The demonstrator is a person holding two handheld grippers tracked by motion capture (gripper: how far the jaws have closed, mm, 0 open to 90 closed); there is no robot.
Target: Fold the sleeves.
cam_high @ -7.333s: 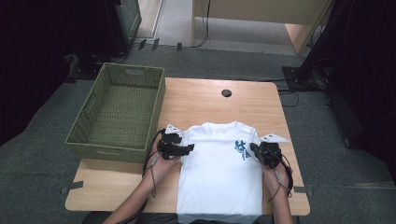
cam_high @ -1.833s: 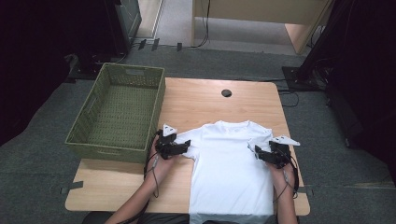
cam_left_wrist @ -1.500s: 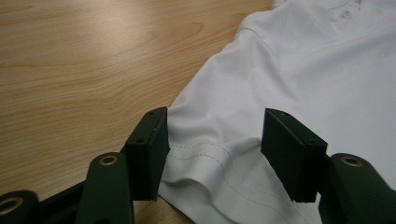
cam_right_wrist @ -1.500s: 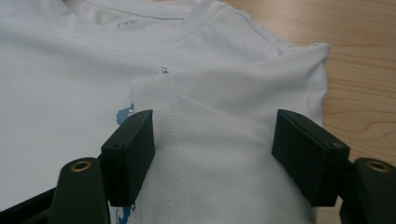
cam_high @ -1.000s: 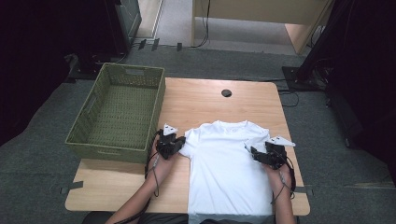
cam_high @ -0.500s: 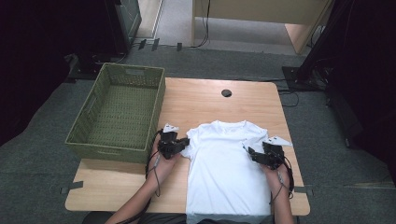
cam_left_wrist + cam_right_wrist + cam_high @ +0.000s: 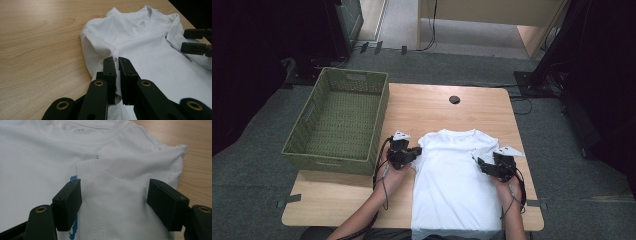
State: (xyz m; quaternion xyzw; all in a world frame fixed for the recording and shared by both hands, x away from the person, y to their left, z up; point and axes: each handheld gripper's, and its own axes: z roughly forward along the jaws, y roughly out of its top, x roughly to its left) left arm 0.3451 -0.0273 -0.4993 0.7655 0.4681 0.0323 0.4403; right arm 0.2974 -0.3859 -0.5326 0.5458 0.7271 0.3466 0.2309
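A white T-shirt lies flat on the wooden table with its collar away from me. My left gripper is at the shirt's left side, shut on a fold of fabric below the left sleeve. White cloth shows pinched between the jaws of my left gripper. My right gripper stands open over the folded-in right sleeve, with the flap lying between its fingers. A bit of blue print peeks from under that flap. The left gripper view also catches my right gripper at its right edge.
A green woven basket stands at the table's left, close to my left hand. A dark round cable hole sits in the tabletop beyond the collar. Bare wood lies left of the shirt near the front edge.
My left gripper has risen slightly and shifted toward the shirt's middle, taking the left edge with it. The right gripper has stayed put. Since the oldest frame, the right sleeve has come to cover the blue print.
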